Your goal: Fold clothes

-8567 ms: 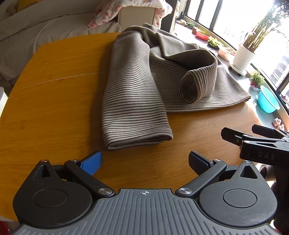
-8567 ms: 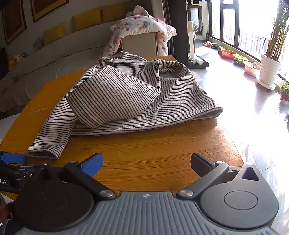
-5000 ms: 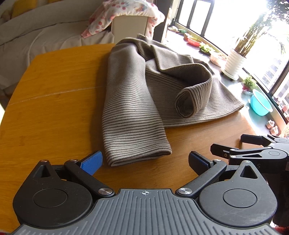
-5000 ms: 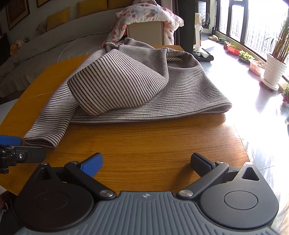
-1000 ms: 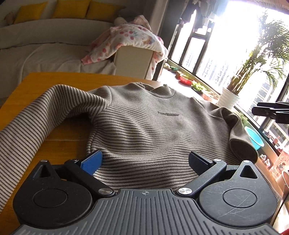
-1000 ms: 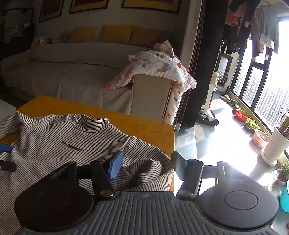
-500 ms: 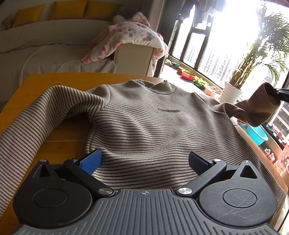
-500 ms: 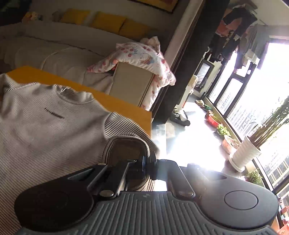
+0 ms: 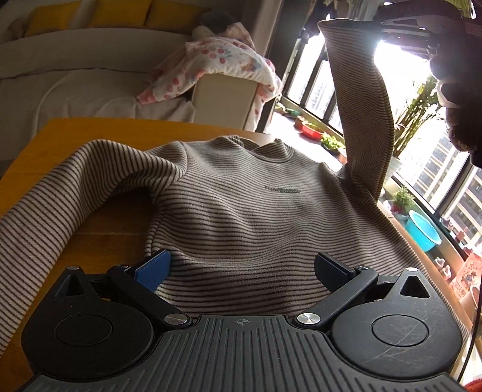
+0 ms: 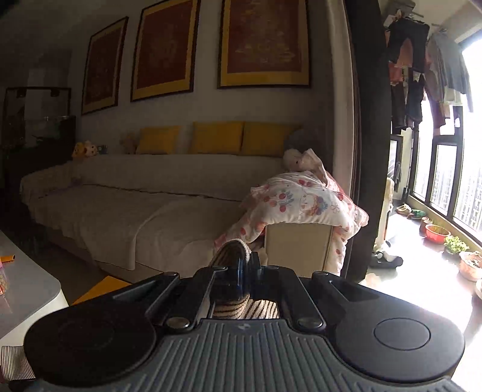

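A grey striped sweater (image 9: 241,211) lies face up on the orange wooden table (image 9: 99,132), collar away from me. My left gripper (image 9: 241,265) stands open low over its hem, one blue pad and one black pad wide apart, nothing pinched. The left sleeve (image 9: 45,211) trails off toward the table's near left. My right gripper (image 10: 245,271) is shut on the cuff (image 10: 233,250) of the other sleeve. In the left wrist view that sleeve (image 9: 361,105) hangs lifted high at the upper right, with the right gripper (image 9: 379,25) at its cuff.
A sofa (image 10: 135,205) with yellow cushions stands beyond the table. A box draped with a flowered blanket (image 10: 304,202) sits by the table's far edge. Potted plants and a blue basin (image 9: 421,229) line the window on the right. Clothes hang near the window (image 10: 421,60).
My right gripper shut on the right sleeve's cuff and rose, pulling the sleeve up off the table. The left gripper stayed put over the hem.
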